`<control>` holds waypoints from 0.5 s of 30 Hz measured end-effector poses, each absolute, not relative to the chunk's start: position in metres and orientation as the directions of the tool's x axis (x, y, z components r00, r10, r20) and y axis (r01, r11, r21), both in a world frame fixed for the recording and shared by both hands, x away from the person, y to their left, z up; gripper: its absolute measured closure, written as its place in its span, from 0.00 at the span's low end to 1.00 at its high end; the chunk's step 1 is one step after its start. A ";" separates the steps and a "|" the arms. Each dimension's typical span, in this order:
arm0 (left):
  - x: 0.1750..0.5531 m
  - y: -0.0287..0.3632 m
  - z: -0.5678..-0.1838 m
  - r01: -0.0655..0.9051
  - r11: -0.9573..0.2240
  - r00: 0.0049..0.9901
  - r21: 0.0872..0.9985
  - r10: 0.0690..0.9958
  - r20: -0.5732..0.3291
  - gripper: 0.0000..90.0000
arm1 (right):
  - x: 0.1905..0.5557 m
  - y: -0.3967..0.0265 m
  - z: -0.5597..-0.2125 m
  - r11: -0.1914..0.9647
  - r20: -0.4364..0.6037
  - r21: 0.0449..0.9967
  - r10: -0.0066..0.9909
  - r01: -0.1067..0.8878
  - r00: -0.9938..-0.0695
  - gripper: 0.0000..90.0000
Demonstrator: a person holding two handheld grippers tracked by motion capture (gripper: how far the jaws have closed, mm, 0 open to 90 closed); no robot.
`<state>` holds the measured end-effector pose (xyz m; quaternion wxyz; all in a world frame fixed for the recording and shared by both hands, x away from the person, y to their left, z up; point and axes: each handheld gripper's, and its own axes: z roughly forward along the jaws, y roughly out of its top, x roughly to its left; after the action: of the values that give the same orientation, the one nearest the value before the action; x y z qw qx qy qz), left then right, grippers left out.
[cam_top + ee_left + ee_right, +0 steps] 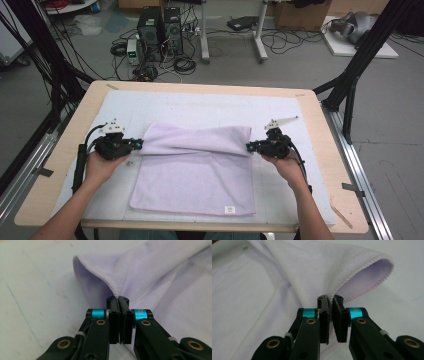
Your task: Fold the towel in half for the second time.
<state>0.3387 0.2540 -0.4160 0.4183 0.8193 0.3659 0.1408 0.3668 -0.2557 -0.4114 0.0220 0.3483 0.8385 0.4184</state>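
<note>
Both grippers, left [136, 144] and right [249, 147], had fingers clamped on the soft, light, limp towel's [197, 175] hemmed corners at nine and three o'clock.

A plain pale lilac towel [195, 170] lies on a white mat [200, 102] over a light wooden table [320, 130].

High view: fixed above the person's side, looking forward and down; whole table [320, 145] and floor beyond. Left gripper view and right gripper view: each rides its gripper, low and close, looking along its jaws. Shared by all three: lilac towel [200, 170] [160, 272] [294, 272].
</note>
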 end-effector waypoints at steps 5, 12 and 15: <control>0.329 0.256 -0.430 0.520 -0.406 0.704 0.751 0.702 -0.108 0.88 | 0.357 -0.261 -0.427 0.416 0.281 0.682 0.610 0.602 -0.741 0.75; 0.349 0.252 -0.409 0.519 -0.374 0.682 0.769 0.724 -0.108 0.53 | 0.367 -0.267 -0.401 0.398 0.212 0.709 0.667 0.582 -0.714 0.48; 0.368 0.246 -0.399 0.523 -0.349 0.662 0.778 0.741 -0.112 0.48 | 0.379 -0.263 -0.390 0.388 0.192 0.726 0.678 0.567 -0.709 0.43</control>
<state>0.3683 0.2459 -0.3993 0.4167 0.8108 0.3896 0.1309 0.3792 -0.2627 -0.3899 0.0681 0.3751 0.8302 0.4067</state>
